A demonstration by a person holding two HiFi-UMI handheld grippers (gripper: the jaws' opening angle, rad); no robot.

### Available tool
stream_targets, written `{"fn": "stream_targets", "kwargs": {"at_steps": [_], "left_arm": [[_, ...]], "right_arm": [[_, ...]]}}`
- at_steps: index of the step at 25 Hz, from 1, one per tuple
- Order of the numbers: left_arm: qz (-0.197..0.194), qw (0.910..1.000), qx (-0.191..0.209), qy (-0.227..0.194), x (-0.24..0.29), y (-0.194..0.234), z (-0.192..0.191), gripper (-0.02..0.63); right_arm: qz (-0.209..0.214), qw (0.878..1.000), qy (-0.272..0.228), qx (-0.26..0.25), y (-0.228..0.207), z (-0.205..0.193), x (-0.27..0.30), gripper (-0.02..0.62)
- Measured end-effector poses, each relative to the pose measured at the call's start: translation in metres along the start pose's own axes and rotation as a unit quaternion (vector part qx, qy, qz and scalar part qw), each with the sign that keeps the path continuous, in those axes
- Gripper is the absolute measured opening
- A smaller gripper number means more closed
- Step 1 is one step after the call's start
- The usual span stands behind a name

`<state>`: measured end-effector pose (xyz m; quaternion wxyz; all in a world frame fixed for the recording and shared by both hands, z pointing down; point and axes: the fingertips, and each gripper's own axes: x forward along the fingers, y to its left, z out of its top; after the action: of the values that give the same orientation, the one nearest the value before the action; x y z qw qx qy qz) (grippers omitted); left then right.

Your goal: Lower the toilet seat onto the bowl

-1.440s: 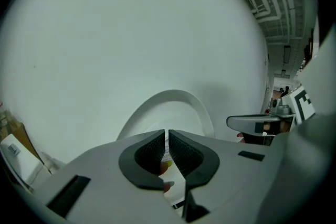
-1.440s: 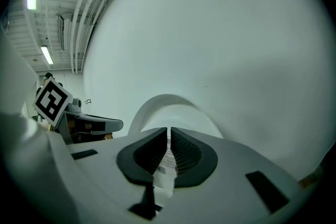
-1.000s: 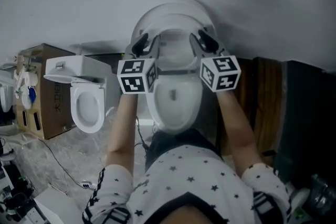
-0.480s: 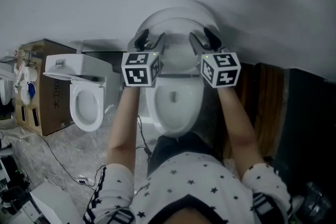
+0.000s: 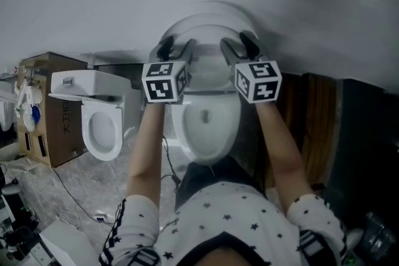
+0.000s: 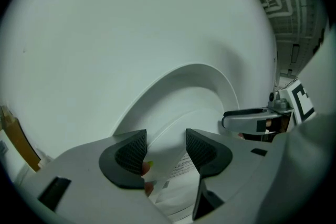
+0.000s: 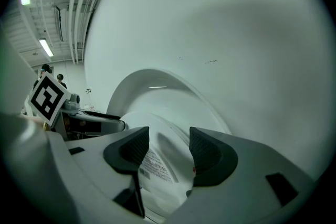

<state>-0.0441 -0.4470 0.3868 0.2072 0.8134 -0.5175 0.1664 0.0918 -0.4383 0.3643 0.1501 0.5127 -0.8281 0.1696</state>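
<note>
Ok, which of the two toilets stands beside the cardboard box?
The left toilet, with the cardboard box right beside it. The middle toilet, straight ahead of the person, stands apart from the box.

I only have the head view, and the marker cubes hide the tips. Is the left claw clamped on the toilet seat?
Observer: No. The left claw has just been opening. Its jaws stand apart, with the rim of the toilet seat between them.
Operator: And the right claw?
Observer: The right claw has just been opening too. Its jaws are apart with the seat between them, and a printed label shows there.
</note>
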Motion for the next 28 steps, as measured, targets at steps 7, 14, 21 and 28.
{"fn": "stream_targets", "kwargs": {"at_steps": [7, 14, 21, 28], "left_arm": [[0.0, 1.0, 0.006, 0.001, 0.0, -0.002, -0.004, 0.221], [0.003, 0.9999, 0.006, 0.008, 0.0, -0.001, -0.006, 0.221], [0.003, 1.0, 0.001, 0.005, -0.007, -0.002, -0.005, 0.219], [0.001, 1.0, 0.001, 0.0, -0.013, -0.009, -0.007, 0.219]], "right_arm": [[-0.002, 1.0, 0.002, 0.002, -0.001, -0.003, 0.002, 0.229], [-0.004, 1.0, 0.001, 0.005, -0.002, -0.004, 0.001, 0.229], [-0.008, 1.0, 0.005, 0.0, 0.001, -0.004, -0.004, 0.228], [-0.013, 1.0, 0.004, -0.001, 0.001, -0.008, -0.012, 0.227]]}}
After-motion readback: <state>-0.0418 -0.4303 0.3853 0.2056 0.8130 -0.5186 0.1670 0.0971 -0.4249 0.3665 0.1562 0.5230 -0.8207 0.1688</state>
